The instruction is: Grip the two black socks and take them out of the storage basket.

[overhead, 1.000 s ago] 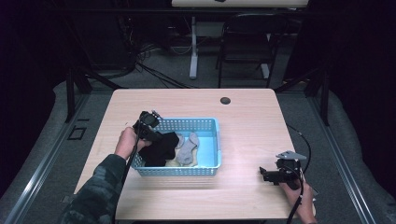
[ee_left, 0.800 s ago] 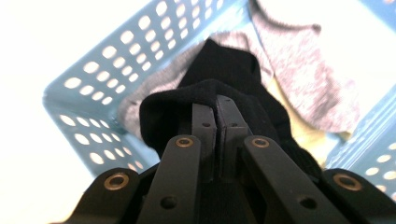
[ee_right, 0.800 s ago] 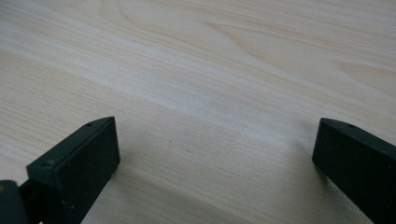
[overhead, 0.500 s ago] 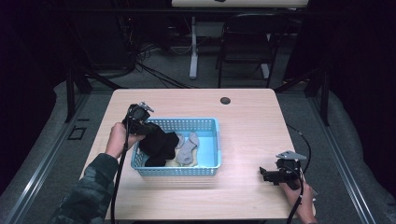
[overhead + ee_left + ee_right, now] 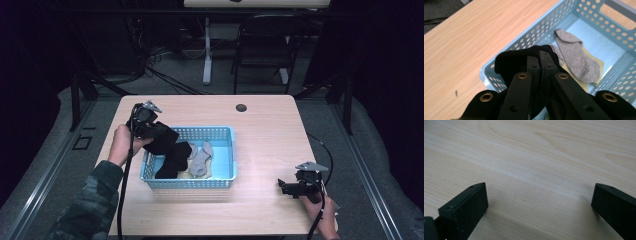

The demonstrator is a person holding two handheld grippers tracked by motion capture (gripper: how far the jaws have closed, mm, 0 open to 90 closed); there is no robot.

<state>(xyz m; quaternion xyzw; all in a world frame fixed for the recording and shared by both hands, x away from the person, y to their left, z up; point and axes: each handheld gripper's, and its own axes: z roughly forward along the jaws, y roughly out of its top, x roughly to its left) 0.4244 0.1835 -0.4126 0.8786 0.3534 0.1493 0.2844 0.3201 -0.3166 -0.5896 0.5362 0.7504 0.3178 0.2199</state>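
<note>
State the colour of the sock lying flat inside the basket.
Grey sock, clearest in the left gripper view.

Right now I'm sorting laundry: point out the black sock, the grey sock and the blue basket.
black sock [image 5: 165, 142], high view, its middle, draped over the basket's rim.
grey sock [image 5: 576, 60], left gripper view, its middle.
blue basket [image 5: 220, 131], high view, far rim.
</note>
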